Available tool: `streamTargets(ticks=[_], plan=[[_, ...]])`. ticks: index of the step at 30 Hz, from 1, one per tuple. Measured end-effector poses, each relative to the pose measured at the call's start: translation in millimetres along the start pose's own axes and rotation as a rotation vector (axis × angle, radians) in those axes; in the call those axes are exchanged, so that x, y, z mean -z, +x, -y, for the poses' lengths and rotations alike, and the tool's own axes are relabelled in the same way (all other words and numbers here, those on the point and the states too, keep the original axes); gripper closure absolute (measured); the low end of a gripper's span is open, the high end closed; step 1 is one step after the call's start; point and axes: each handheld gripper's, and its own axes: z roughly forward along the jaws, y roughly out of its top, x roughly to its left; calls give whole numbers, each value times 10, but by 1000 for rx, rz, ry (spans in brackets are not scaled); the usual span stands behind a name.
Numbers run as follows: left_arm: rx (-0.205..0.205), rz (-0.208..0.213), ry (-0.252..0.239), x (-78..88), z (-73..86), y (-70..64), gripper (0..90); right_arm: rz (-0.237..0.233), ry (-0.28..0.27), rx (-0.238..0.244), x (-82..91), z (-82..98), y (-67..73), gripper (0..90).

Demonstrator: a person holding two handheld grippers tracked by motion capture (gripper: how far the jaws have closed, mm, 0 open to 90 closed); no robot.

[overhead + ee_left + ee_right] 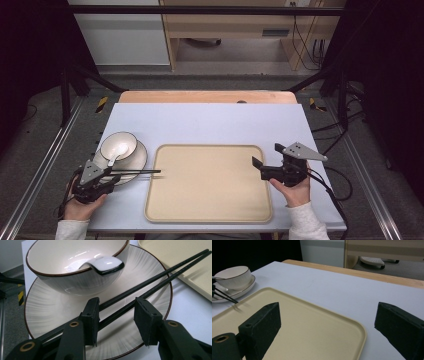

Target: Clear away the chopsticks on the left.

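The black chopsticks (150, 285) lie across the plate (50, 312), tips reaching over the edge of the beige tray (210, 200). The left gripper (117, 320) has its fingers (91, 317) on either side of the pair, near their thick ends; the fingers are not yet pressing, so the grip is released. A bowl (75, 265) holding a spoon (107, 263) sits on the plate. The right gripper (332, 332) hovers by the tray's right edge on the tabletop (210, 125), fingers spread and empty

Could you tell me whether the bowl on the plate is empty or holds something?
It holds a white spoon, whose handle hangs over the rim of the bowl; no food shows inside. The bowl stands upright on the plate.
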Motion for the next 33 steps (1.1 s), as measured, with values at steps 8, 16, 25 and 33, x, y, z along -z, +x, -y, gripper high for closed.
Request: streamTargets(ticks=[8,16,25,33], plan=[[-12,12,9,1,-16,-19,606,0,-1,-4,5,-3,-1,68],[-26,45,39,-13,-42,-62,702,2,-4,-4,4,-5,-3,66],[-17,61,54,-18,-67,-98,803,0,-1,-3,8,-6,-10,64],[8,66,56,-41,-100,-113,800,-3,-1,-4,16,-10,-10,63]])
